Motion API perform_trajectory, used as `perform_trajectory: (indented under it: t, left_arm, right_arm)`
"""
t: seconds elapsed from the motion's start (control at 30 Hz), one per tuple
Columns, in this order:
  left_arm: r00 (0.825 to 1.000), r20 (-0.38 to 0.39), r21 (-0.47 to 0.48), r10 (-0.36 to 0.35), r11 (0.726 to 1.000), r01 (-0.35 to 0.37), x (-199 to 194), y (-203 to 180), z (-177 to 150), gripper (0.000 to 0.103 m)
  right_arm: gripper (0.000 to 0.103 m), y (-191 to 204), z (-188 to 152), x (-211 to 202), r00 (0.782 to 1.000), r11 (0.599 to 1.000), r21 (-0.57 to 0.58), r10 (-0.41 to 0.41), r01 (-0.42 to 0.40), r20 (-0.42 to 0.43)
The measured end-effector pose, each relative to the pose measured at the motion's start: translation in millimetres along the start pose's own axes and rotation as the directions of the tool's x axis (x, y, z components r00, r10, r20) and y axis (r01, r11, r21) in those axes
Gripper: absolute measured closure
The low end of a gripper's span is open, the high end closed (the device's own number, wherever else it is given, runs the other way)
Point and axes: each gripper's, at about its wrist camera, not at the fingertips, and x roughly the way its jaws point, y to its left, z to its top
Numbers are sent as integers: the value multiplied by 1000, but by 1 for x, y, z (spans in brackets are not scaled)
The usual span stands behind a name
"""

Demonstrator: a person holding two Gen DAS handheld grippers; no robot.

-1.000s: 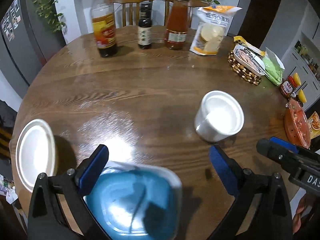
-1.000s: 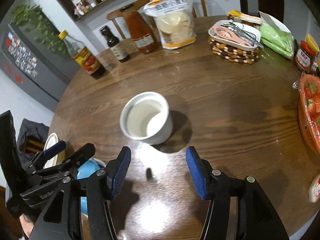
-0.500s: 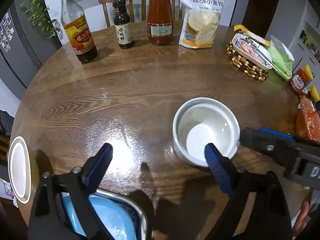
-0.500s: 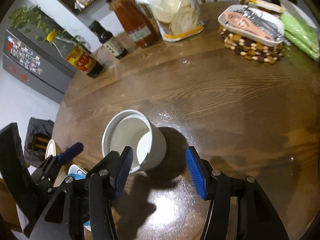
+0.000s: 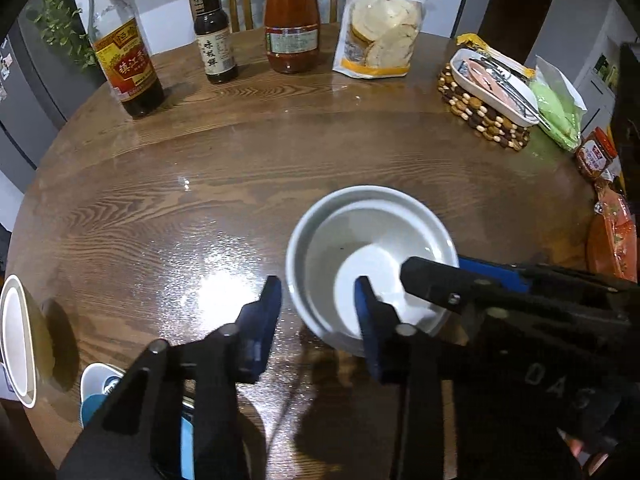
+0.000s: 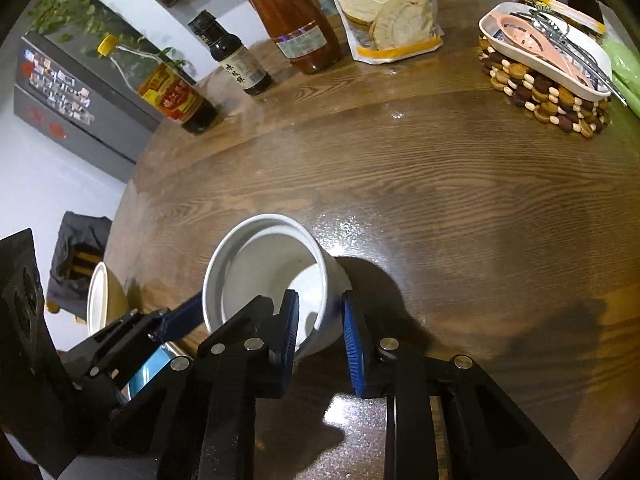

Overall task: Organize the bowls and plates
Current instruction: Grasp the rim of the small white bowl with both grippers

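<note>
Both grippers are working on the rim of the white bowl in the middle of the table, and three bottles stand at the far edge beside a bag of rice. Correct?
Not rice: the bag shows round wafers, clearest in the left wrist view. The rest holds.

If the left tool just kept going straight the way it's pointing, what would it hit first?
Most likely the near wall of the white ceramic bowl, whose rim already sits between the closing left tool fingers; depth is unclear.
</note>
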Motion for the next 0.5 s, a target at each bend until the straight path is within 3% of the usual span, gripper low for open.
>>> perform_trajectory:
  t: [0.37, 0.5]
  left_arm:
    - [1000, 0, -6, -6, 1000, 6, 5, -1, 1, 72]
    - [1000, 10, -20, -2, 1000, 2, 2, 5, 0, 80]
  right_arm:
    - [82, 1, 0, 0, 1000, 1000, 1, -21, 21, 20]
    - [83, 4, -1, -2, 1000, 1000, -1, -16, 16, 27]
